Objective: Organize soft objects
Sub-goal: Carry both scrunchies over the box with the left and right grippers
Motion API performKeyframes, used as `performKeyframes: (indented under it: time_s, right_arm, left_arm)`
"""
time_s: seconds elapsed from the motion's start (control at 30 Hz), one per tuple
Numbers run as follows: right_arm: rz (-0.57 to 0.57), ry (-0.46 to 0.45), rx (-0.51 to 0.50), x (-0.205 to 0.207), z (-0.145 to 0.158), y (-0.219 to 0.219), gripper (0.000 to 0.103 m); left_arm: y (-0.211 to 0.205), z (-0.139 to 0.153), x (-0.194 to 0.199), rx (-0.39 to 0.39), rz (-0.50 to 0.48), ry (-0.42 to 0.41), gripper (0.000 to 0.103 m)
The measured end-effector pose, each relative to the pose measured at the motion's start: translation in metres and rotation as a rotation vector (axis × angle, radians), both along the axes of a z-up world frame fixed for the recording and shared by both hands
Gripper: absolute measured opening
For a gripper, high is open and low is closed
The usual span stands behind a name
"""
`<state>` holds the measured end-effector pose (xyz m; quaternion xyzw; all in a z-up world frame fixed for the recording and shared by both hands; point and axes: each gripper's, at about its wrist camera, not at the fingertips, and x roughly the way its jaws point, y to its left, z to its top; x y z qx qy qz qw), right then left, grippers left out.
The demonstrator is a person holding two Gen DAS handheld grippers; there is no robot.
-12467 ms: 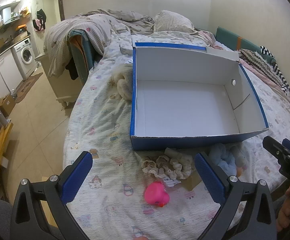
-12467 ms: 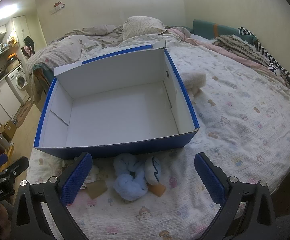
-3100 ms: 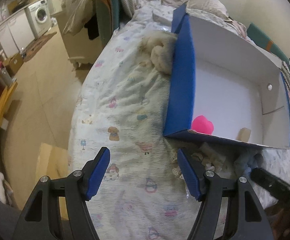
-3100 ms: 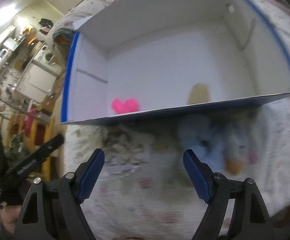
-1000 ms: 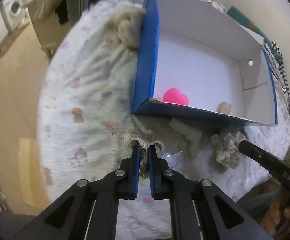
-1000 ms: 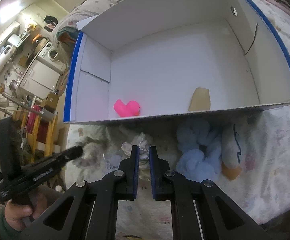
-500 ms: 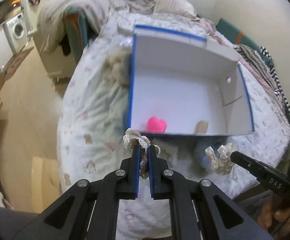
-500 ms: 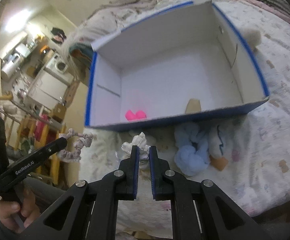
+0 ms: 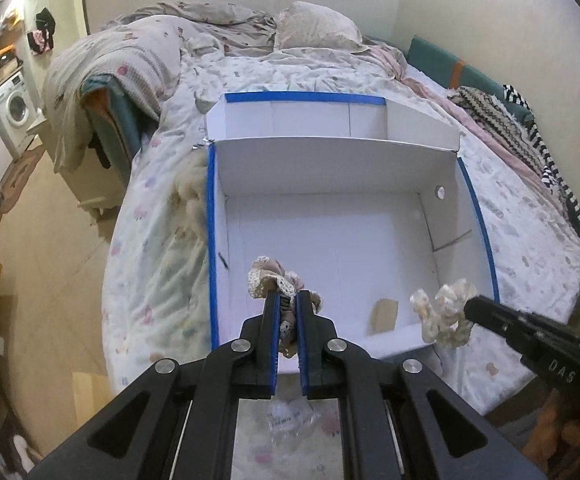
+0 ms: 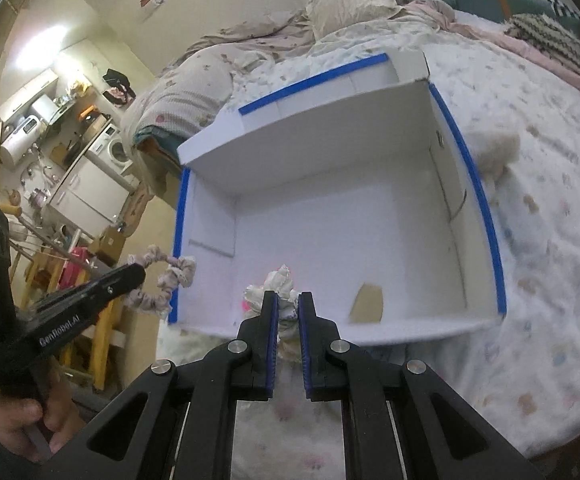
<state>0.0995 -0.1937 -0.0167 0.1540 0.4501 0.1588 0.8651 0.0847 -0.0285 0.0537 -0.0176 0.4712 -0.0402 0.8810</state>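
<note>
Left wrist view, fingers [image 9: 273, 316] pinching lace scrunchie [image 9: 275, 280] (right gripper [image 10: 287, 304] clamps cream scrunchie [image 10: 275, 284])

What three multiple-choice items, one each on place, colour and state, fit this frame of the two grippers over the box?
1. Where does the tan card piece lie?
A. on the box floor by the near wall
B. on the bedsheet outside the box
C. on the pillow

2. What colour is the tape along the box rims?
A. red
B. blue
C. green

3. What state is the left gripper in?
A. open and empty
B. open over a scrunchie
C. shut on a scrunchie

Answers:
1. A: the card rests on the white floor inside, close to the near wall.
2. B: blue strips run along the side rims.
3. C: its pads pinch the lace-trimmed scrunchie, while the right gripper likewise grips the cream scrunchie.
</note>
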Motion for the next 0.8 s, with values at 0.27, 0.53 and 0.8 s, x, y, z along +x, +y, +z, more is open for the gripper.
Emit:
performKeyframes:
  time_s: [0.27, 0.53, 0.8]
  right_arm:
    - [-0.019, 0.010, -0.023, 0.045, -0.013, 0.001, 0.012]
    - [-0.019, 0.057, -0.044, 0.063, -0.043, 0.011, 0.012]
    - [-0.029, 0.125, -0.083, 0.068, -0.067, 0.017, 0.012]
  left_arm:
    - [-0.018, -0.022, 0.031, 0.015, -0.028, 0.024, 0.007]
    - [-0.019, -0.054, 0.051, 0.042, -0.028, 0.037, 0.007]
    - [-0.017, -0.083, 0.060, 0.008, -0.007, 0.066, 0.007]
